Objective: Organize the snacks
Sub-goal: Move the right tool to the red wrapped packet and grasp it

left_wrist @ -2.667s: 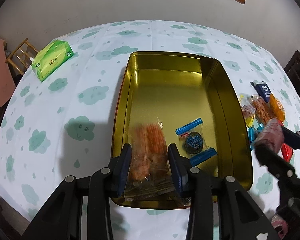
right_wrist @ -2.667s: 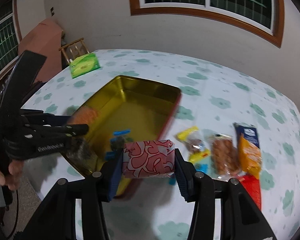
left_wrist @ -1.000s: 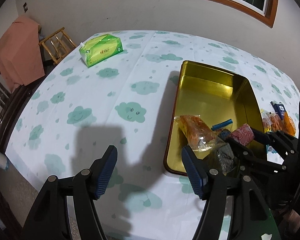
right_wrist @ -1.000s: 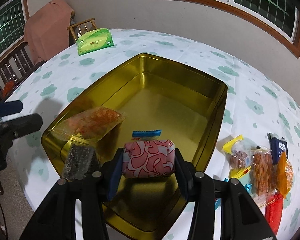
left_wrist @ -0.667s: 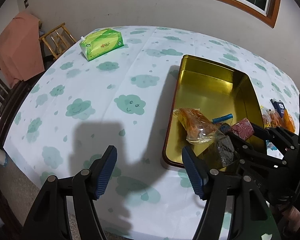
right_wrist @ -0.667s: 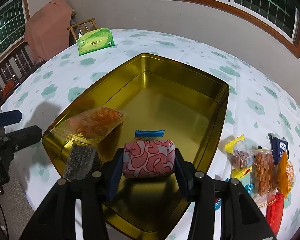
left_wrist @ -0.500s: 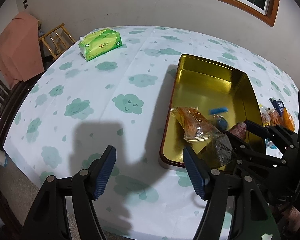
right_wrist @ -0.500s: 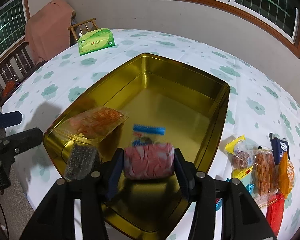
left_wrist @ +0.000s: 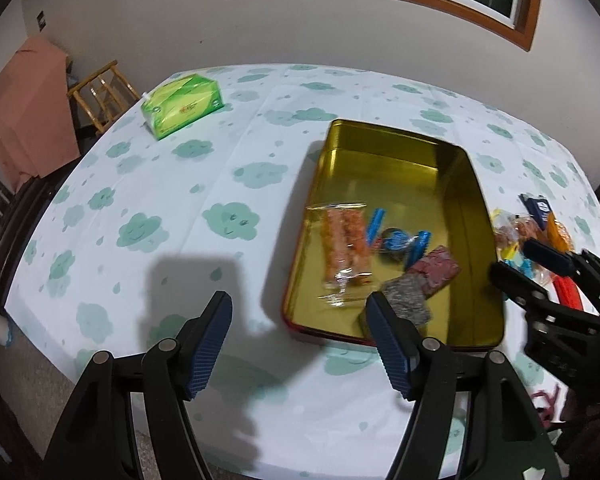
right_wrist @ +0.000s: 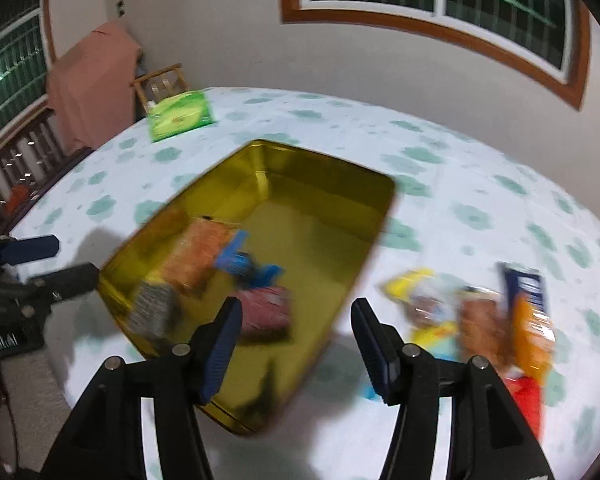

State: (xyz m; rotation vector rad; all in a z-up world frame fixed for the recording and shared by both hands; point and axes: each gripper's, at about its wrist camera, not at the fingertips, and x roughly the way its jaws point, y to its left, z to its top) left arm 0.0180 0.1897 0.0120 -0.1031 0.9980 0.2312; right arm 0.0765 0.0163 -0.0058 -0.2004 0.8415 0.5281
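A gold tin [left_wrist: 400, 184] stands on the cloud-print tablecloth. An orange snack pack [left_wrist: 346, 248], a blue-wrapped sweet [left_wrist: 396, 238], a dark grey pack [left_wrist: 406, 294] and a pink patterned pack [left_wrist: 436, 270] lie in its near end. My left gripper [left_wrist: 300, 340] hangs open and empty above the tin's near left corner. My right gripper [right_wrist: 296, 340] is over the tin's [right_wrist: 324, 216] near right rim, its jaws opening with nothing between them. The pink pack [right_wrist: 266, 308] lies loose in the tin beyond its left finger. This view is blurred.
Several loose snack packs [right_wrist: 480, 320] lie on the cloth right of the tin, among them a yellow one [right_wrist: 420, 292] and an orange-and-blue one [right_wrist: 528, 308]. A green tissue pack [left_wrist: 182, 104] sits at the far left. A wooden chair [left_wrist: 100, 92] stands beyond the table.
The pink pack has left my right gripper and now lies in the tin. The right jaws have spread and that gripper has drawn back to the right. My left gripper stays open.
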